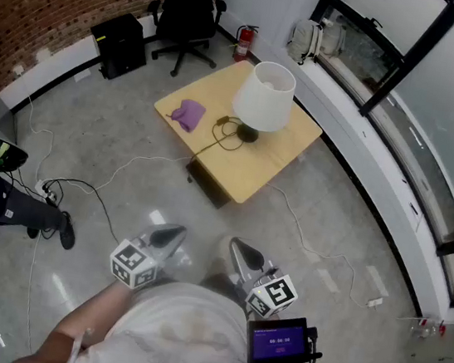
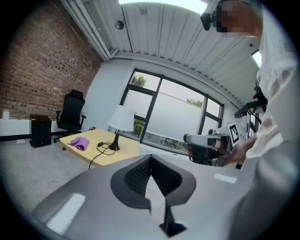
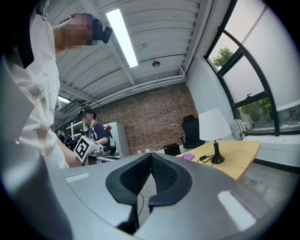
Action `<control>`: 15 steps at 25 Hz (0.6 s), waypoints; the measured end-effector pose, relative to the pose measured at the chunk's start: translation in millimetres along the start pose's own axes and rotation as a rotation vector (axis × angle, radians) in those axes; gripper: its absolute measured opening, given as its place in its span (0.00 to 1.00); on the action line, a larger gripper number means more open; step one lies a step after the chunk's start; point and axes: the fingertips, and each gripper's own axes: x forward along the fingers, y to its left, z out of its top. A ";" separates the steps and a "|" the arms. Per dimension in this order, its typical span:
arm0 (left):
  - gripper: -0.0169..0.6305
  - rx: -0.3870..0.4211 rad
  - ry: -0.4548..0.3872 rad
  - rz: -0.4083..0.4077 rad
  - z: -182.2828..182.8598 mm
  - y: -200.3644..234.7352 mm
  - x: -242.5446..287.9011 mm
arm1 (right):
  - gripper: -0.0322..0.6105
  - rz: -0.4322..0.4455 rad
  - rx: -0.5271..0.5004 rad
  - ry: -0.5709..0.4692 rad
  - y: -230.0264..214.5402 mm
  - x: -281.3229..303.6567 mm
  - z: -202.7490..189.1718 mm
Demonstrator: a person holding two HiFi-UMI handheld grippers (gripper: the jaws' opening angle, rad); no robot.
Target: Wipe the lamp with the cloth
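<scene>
Left tongs (image 1: 171,234) and right tongs (image 1: 240,248), side by side, each shut with nothing between its jaws. Well ahead of both, the table (image 1: 272,162) carries the lamp (image 1: 264,98); the purple cloth (image 1: 189,114) lies apart from it, toward the left tongs' side.

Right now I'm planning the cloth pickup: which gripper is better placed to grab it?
Left, slightly. In the head view the cloth lies left of the lamp, on the left gripper's side; the right gripper must cross. Both are shut, empty and far from the table.
</scene>
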 end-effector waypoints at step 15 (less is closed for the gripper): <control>0.03 -0.001 -0.013 0.013 3.0 1.2 -4.1 | 0.07 -0.019 -0.021 0.042 1.3 3.5 4.5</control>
